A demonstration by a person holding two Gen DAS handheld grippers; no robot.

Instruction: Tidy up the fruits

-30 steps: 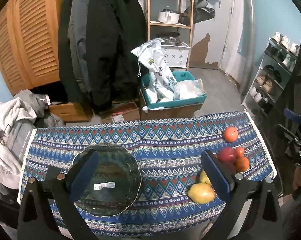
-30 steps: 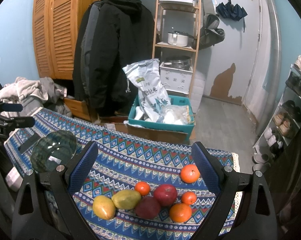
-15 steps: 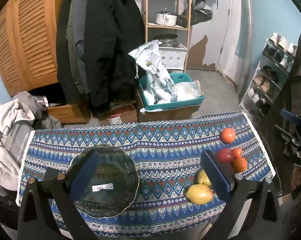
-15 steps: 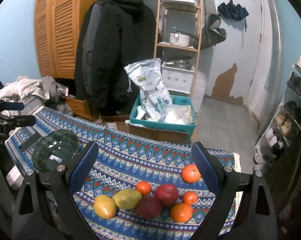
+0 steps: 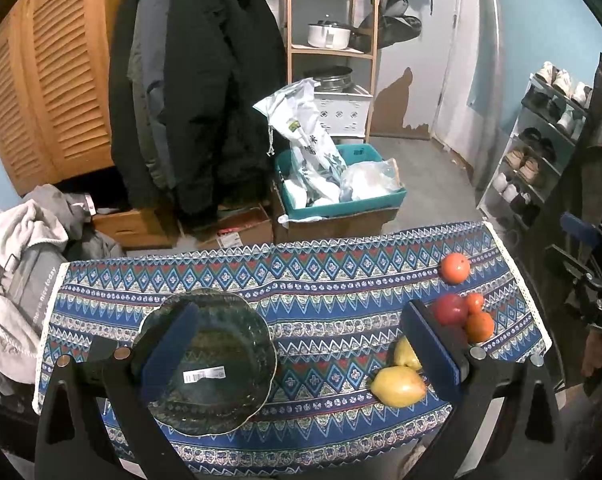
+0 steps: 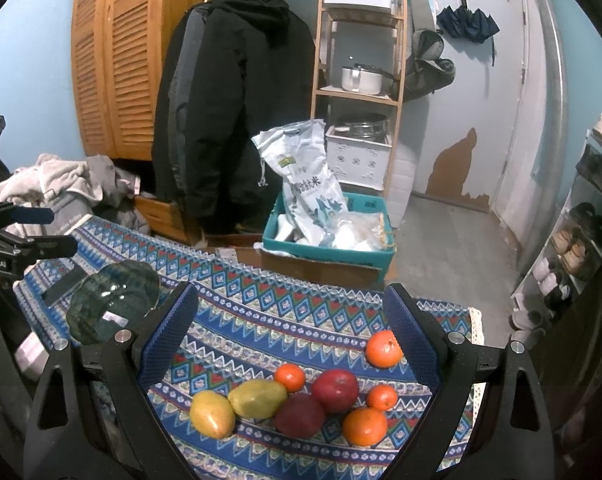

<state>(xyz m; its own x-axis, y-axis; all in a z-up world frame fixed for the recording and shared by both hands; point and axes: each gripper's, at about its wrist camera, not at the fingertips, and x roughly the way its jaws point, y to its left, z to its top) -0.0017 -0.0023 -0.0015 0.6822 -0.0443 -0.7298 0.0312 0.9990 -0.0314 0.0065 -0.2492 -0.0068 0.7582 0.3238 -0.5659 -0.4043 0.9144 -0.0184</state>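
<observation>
**Fruit bunched at one end, plate at the other**

Hovered above the table (image 5: 341,280) with both claws spread wide, nothing gripped. Left claw (image 5: 297,344) over the dark green plate (image 5: 209,396) (price sticker showing). Right claw (image 6: 291,332) above the fruit: two yellow mangoes (image 6: 211,408) side by side, a red apple (image 6: 335,390) touching a darker red fruit (image 6: 299,416), small oranges (image 6: 365,420) close around. One orange (image 6: 383,348) lay apart, nearer the far edge.

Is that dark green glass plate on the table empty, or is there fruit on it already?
Empty. The plate holds only a white label sticker; all the fruit lies apart on the patterned cloth.
</observation>
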